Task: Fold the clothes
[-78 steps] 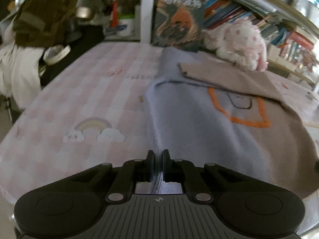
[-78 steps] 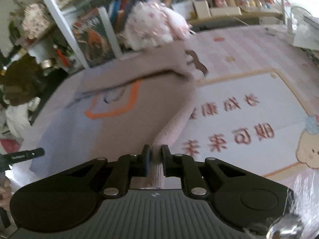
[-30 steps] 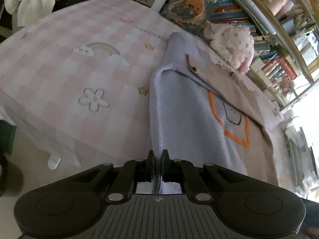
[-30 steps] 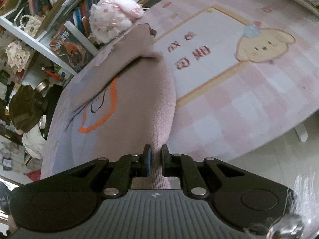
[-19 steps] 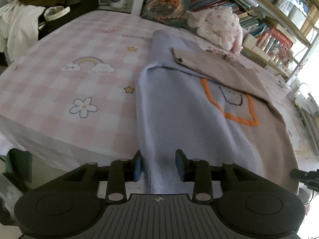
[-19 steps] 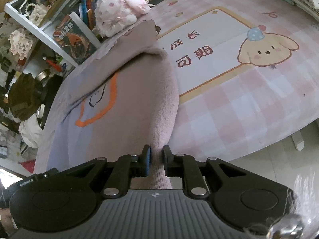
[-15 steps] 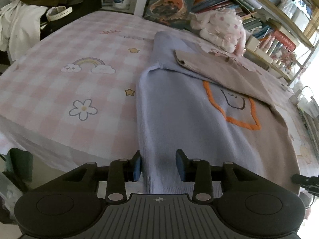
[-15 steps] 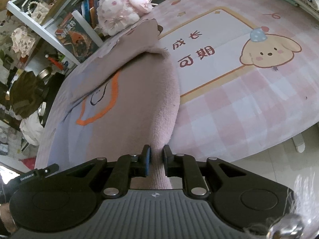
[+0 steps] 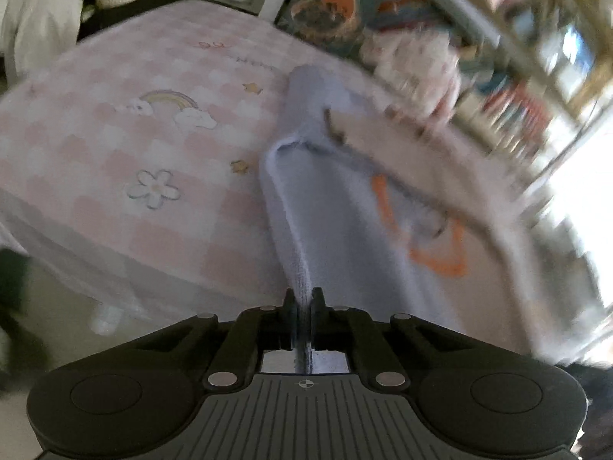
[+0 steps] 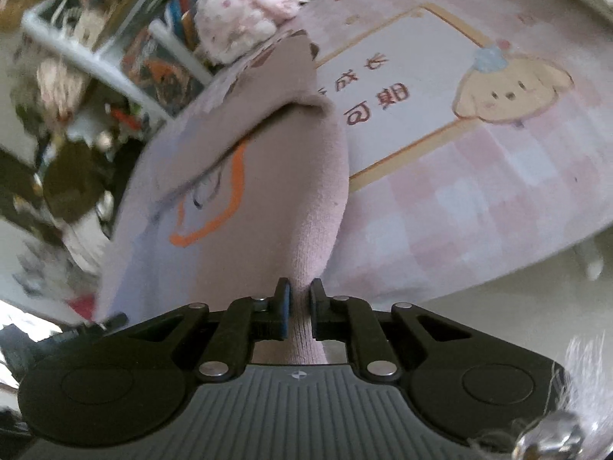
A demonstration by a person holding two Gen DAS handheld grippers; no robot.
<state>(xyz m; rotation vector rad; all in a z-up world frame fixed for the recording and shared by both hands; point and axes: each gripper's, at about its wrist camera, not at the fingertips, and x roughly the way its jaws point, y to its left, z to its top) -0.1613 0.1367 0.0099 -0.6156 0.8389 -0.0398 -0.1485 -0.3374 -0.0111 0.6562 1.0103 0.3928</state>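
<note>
A sweater, lavender on one half (image 9: 345, 230) and dusty pink on the other (image 10: 268, 199), with an orange outline on its chest, lies on the pink checked cloth (image 9: 115, 145). A pink sleeve (image 9: 421, 153) is folded across its upper part. My left gripper (image 9: 302, 295) is at the near hem on the lavender side, its jaws closing on a ridge of fabric that the pads press. At the pink side of the hem, my right gripper (image 10: 299, 287) is shut on a bunched fold of the knit. Both hem corners are lifted off the cloth's near edge.
A pink-spotted plush toy (image 10: 241, 23) sits just beyond the sweater's collar, in front of a crowded bookshelf (image 9: 498, 76). White and dark clothes (image 9: 34, 23) are heaped off the far left. The cloth (image 10: 498, 191) bears a puppy picture on the right; floor lies below its near edge.
The left gripper stood open around the lavender hem half a second ago and is now shut on it, slightly raised. The right gripper has kept its grip and hardly moved.
</note>
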